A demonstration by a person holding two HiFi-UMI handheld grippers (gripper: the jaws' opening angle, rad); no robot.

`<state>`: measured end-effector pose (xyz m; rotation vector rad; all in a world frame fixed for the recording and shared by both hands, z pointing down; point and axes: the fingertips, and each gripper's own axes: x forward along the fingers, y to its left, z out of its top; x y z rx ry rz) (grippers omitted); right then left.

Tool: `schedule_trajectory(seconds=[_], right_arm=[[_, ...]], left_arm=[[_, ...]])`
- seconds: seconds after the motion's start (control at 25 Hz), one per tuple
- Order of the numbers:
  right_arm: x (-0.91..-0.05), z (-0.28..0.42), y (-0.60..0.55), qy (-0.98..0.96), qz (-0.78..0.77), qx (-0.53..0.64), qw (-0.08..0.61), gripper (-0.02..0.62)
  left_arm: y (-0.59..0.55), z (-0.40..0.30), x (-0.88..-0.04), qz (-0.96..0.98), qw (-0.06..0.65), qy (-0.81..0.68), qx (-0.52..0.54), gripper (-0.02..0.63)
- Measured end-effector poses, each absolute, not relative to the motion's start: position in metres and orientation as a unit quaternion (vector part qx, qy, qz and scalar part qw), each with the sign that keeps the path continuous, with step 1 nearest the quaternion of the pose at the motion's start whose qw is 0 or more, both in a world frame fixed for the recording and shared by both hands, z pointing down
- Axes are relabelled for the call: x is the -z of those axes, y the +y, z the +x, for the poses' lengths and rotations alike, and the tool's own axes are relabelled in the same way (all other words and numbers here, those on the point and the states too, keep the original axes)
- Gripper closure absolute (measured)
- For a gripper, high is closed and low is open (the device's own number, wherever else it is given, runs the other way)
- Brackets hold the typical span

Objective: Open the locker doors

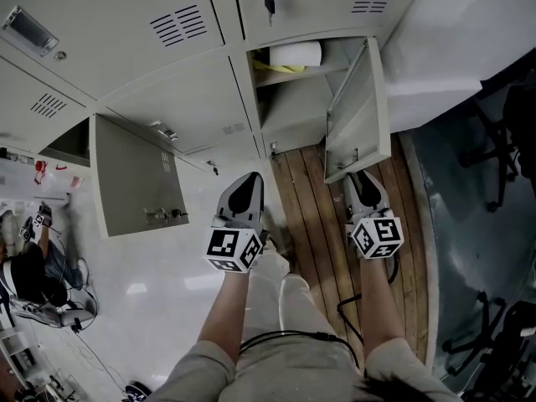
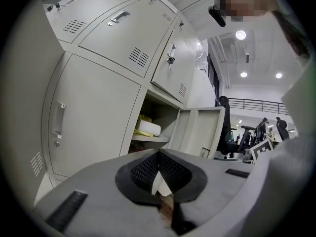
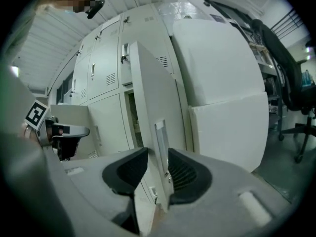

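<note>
Head view: looks steeply down on a bank of grey metal lockers (image 1: 176, 99) above a strip of wooden floor (image 1: 314, 224). Shows two doors standing open: the right locker door (image 1: 356, 111) and, well apart from it, the left locker door (image 1: 138, 174). Places the right gripper (image 1: 356, 178) at the lower free edge of the right locker door. Places the left gripper (image 1: 245, 182) between the two open doors, pointing at the lockers and touching nothing. Reveals, on the shelf behind the right locker door, a white roll (image 1: 295, 54) with something yellow (image 1: 275, 68) under it. Notes a key (image 1: 268, 2) hanging in the lock of the closed door above.

Right gripper view: finds the jaws clamped on the free edge of the right locker door, one pad on each face, level with the narrow latch plate (image 3: 160, 142).

Left gripper view: finds the jaws closed tip to tip, holding nothing.

Markings: black-and-white square codes on the left cube (image 1: 233, 249) and the right cube (image 1: 375, 235). Door fittings too small to read.
</note>
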<state>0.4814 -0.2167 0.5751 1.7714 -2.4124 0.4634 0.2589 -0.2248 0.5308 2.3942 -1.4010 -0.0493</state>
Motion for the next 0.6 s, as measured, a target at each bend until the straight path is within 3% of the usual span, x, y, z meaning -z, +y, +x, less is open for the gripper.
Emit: schedule_trajectory(seconds=[0.6], right_arm=[[-0.574,0.549,-0.21,-0.735,0.655,-0.172,0.039,0.489]], left_arm=[[-0.221,0.256,-0.526,0.844,0.177,-0.507,0.015,0.607]])
